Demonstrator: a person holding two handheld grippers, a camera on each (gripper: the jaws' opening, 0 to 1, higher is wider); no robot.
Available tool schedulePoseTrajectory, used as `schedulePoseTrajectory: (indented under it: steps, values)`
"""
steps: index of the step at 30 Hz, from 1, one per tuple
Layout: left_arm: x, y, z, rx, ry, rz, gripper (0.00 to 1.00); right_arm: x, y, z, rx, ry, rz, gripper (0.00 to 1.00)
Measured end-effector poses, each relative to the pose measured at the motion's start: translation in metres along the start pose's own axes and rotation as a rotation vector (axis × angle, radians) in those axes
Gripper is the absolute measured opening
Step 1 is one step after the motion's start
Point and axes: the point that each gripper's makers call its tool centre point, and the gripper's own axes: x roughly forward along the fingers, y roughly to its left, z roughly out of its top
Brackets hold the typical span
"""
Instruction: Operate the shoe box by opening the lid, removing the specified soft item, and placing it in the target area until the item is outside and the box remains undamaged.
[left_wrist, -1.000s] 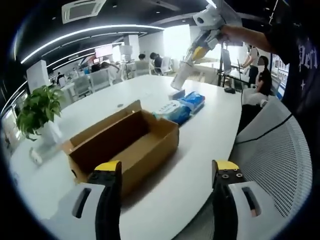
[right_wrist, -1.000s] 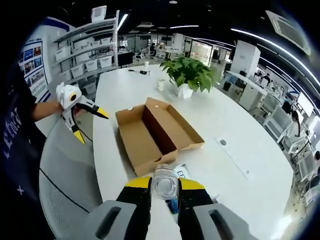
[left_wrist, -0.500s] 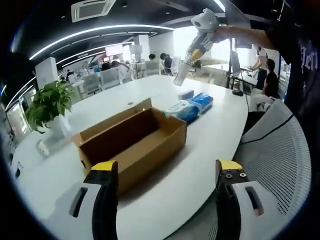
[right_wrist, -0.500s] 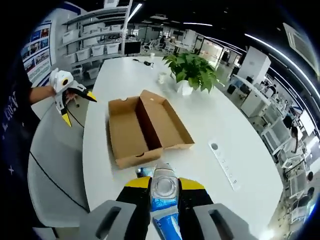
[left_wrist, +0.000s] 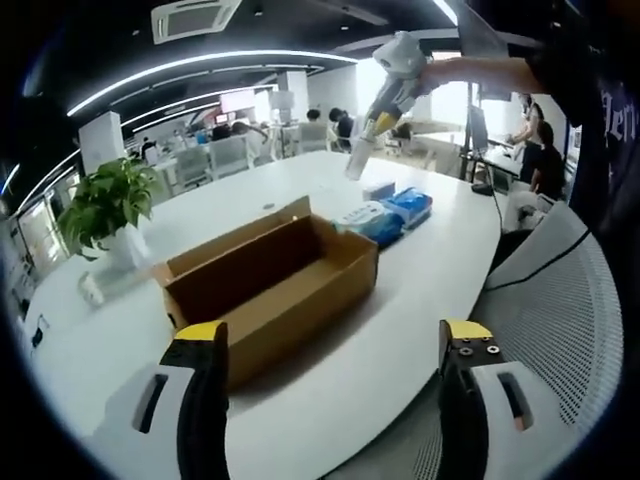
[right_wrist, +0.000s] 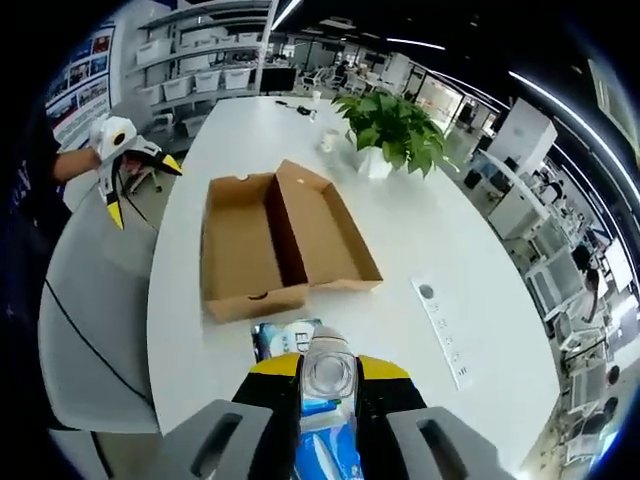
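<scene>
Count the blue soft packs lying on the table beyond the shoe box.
2. One blue pack lies farther from the shoe box; a paler blue-and-white pack sits beside it, nearer the box. A small white box stands behind them; more could be hidden there.

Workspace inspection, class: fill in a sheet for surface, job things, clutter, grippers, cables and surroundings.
Surface: white oval table.
Job's things: brown cardboard shoe box, open and looking empty; clear plastic bottle clamped in right gripper above blue soft packs.
Clutter: potted green plant; small white cup.
Grippers: left gripper open, off the table edge; right gripper shut.
Cables: black cable across white mesh chair.
Surroundings: open office, desks, shelving, seated people.
</scene>
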Motion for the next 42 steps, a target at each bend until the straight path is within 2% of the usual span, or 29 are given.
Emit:
schedulePoseTrajectory:
  steps: [9, 14, 42]
  values:
    - [-0.002, 0.0, -0.004, -0.007, 0.001, 0.014, 0.92, 0.024, -0.016, -0.01, -0.028, 0.035, 0.016, 0.15]
    - [-0.003, 0.003, -0.006, -0.007, 0.003, 0.029, 0.95, 0.04, -0.022, -0.02, -0.065, 0.086, 0.025, 0.15]
    - [-0.01, 0.01, -0.013, -0.035, 0.007, 0.066, 0.97, 0.1, -0.019, -0.035, -0.236, 0.239, 0.1, 0.15]
